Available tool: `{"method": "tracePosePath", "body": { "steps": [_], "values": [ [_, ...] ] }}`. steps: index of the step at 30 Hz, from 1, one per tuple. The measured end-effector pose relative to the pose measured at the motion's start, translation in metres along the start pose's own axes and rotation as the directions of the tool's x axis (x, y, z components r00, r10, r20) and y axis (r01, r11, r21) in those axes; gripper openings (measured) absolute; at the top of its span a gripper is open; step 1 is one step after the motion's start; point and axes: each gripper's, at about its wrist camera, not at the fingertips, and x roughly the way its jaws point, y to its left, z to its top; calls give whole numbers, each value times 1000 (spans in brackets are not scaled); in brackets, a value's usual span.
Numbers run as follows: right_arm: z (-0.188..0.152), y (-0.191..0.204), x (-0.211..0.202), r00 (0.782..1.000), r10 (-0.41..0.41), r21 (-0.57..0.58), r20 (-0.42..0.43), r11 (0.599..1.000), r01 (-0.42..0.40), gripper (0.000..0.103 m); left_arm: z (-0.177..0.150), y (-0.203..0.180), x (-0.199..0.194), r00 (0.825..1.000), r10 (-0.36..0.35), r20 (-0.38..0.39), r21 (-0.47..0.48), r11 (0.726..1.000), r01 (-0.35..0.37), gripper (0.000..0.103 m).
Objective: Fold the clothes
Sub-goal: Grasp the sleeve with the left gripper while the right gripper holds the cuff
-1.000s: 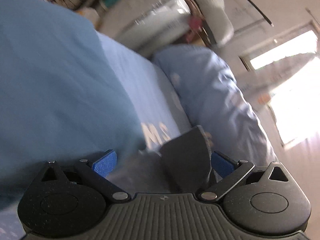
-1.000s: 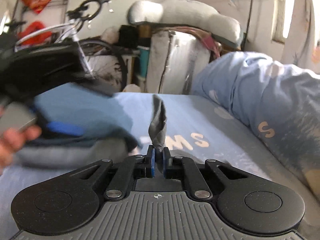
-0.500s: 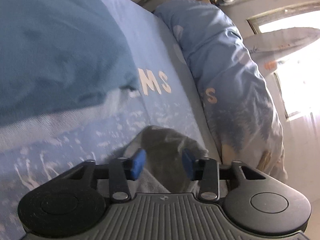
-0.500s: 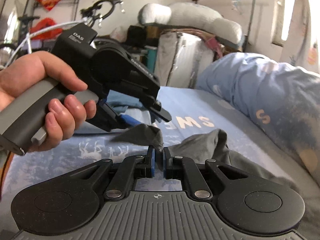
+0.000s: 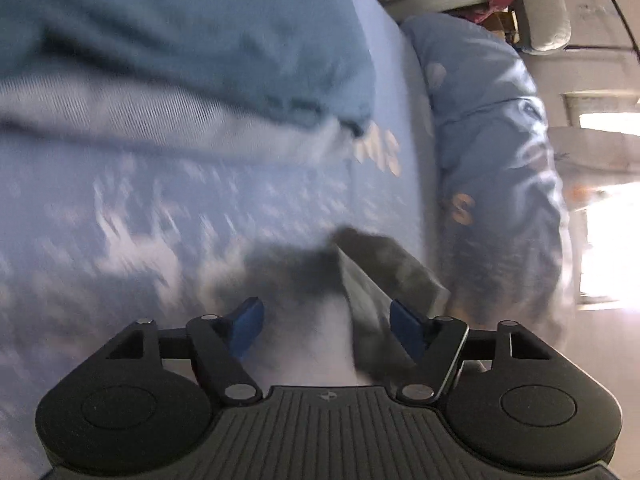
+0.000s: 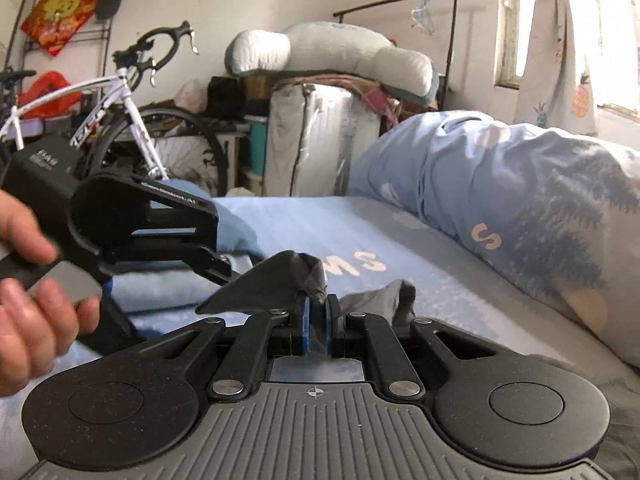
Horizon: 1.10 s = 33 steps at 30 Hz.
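A dark grey garment lies rumpled on the blue bed sheet. My right gripper is shut on a fold of it and holds that edge just above the bed. My left gripper is open, jaws wide apart, hovering over the same grey garment, which looks blurred there. The left gripper also shows at the left of the right wrist view, held by a hand, close to the lifted grey edge.
A folded blue garment lies on the bed further back, also in the right wrist view. A rolled blue duvet runs along the right side. A bicycle and stacked bedding stand beyond the bed.
My left gripper has opened wider and shifted over the grey garment. My right gripper stays shut on the grey fold, which has spread out flatter toward the left gripper.
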Motion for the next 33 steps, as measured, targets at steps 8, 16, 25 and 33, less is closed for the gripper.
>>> {"method": "tracePosePath", "body": {
  "steps": [8,16,25,33],
  "values": [
    [-2,13,1,1000,-6,-20,-11,1000,6,9,-2,19,11,997,-70,-25,-133,989,67,53],
    [-10,16,-5,1000,-23,8,-12,1000,23,9,-4,17,8,997,-77,1,-139,987,77,36],
    [-4,16,-4,999,-49,22,10,999,49,9,-12,30,12,988,-152,-13,-269,952,143,58],
    [-10,15,-2,999,-52,28,-4,998,52,9,-11,29,9,983,-182,22,-262,948,181,24]
  ]
}}
